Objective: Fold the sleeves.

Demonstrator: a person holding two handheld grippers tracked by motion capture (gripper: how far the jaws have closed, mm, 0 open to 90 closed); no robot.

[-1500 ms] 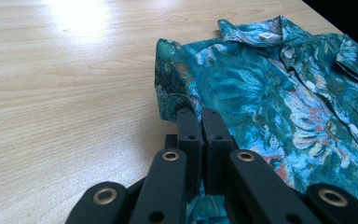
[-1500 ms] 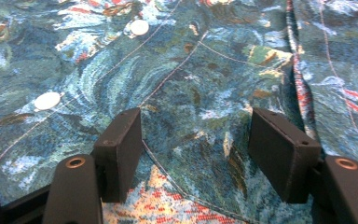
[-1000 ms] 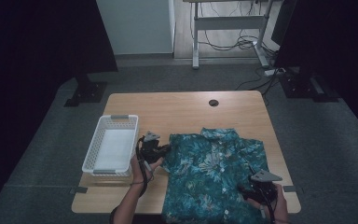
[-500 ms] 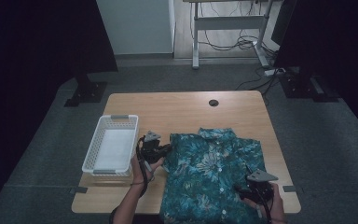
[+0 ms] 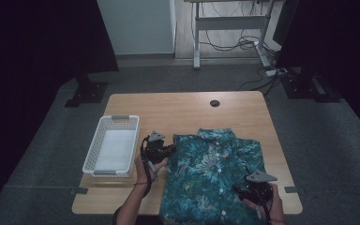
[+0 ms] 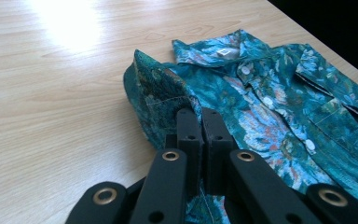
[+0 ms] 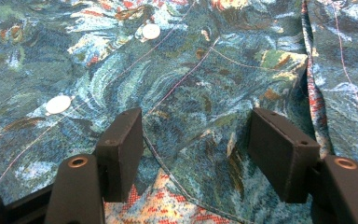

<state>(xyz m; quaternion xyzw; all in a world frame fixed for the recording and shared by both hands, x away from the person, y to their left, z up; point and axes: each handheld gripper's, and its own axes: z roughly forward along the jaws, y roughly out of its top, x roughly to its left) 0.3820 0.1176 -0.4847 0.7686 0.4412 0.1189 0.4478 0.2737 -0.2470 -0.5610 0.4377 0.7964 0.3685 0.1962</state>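
Note:
A teal flower-print shirt [image 5: 215, 173] lies buttoned and face up on the front right of the wooden table [image 5: 187, 112], its collar pointing away from me. My left gripper [image 5: 166, 150] is at the shirt's left shoulder edge. In the left gripper view its jaws [image 6: 200, 114] are shut on a raised fold of the shirt [image 6: 261, 98]. My right gripper [image 5: 241, 191] sits low over the shirt's front right part. In the right gripper view it [image 7: 193, 135] is open, its pads standing apart over the fabric [image 7: 168, 60] near two white buttons [image 7: 151, 31].
A white plastic basket [image 5: 113, 145] stands on the table's left side, close to my left hand. A dark round cable hole [image 5: 214, 103] is near the table's far edge. Bare wood lies beyond the collar. The shirt's hem hangs at the near edge.

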